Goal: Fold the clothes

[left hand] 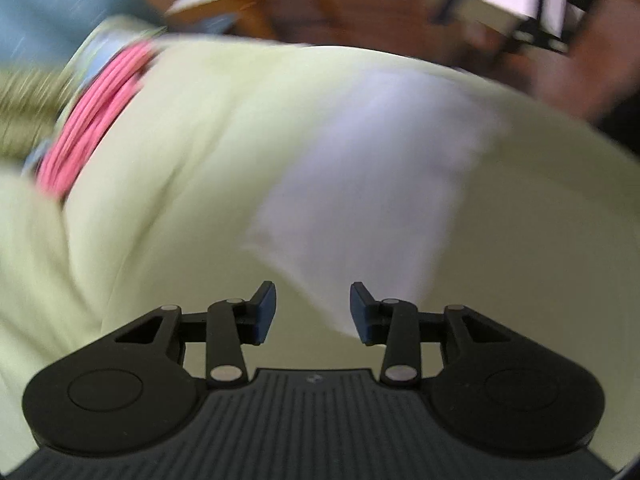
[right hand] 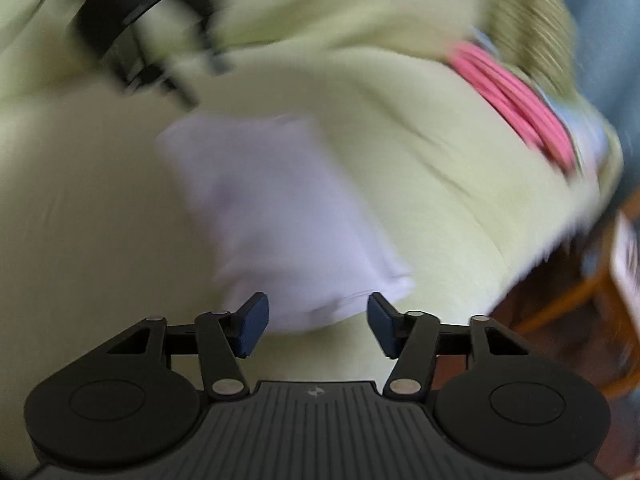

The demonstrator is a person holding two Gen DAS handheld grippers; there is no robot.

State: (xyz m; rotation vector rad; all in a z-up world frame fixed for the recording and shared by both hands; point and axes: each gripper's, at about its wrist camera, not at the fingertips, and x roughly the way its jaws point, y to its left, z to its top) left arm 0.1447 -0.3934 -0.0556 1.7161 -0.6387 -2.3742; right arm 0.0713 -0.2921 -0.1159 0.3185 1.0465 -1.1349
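A folded white garment (left hand: 372, 200) lies on a pale yellow-green sheet (left hand: 192, 208). Both views are motion-blurred. My left gripper (left hand: 313, 312) is open and empty, its blue pads just short of the garment's near edge. In the right wrist view the same garment (right hand: 276, 216) lies ahead of my right gripper (right hand: 317, 326), which is open and empty with the garment's near edge between its pads. The left gripper (right hand: 140, 36) shows as a dark blur at the upper left there, beyond the garment.
A pink ribbed cloth (left hand: 92, 120) lies at the sheet's far side, also in the right wrist view (right hand: 520, 100), next to an olive ribbed cloth (right hand: 532, 28). Wooden furniture (left hand: 304, 4) and floor (right hand: 560, 320) lie past the sheet's edge.
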